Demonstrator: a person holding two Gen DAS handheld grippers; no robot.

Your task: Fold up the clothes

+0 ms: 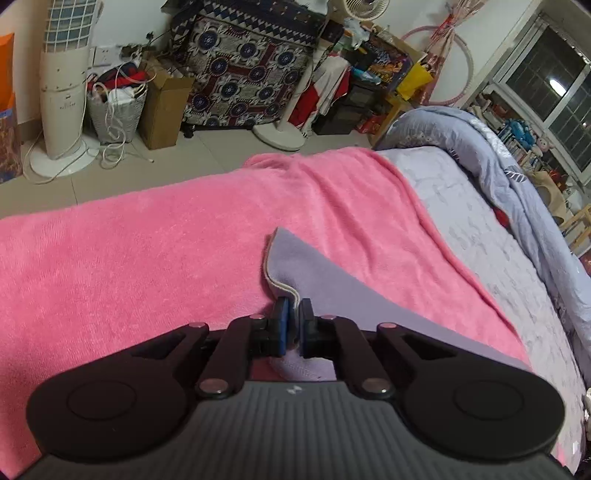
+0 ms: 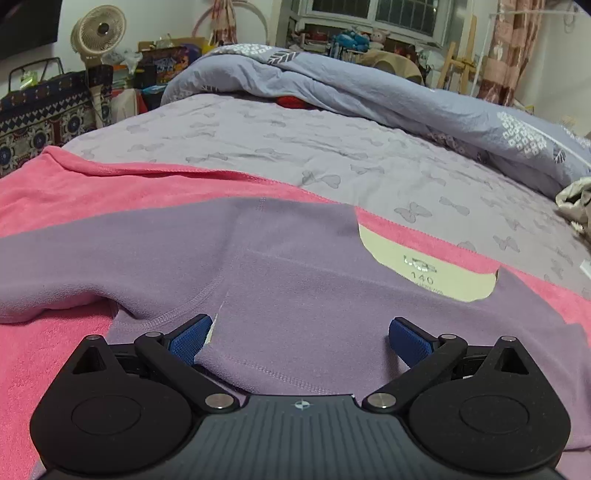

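the purple top [image 2: 295, 266] is only partly folded on the pink towel [image 1: 129, 251], its edge pinched by the closed left gripper [image 1: 294, 325], while nothing is held by the wide-open right gripper [image 2: 301, 341].

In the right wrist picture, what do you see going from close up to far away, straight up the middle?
Tongs, open → purple garment → pink towel → butterfly bedsheet → rumpled blue-grey quilt → window.
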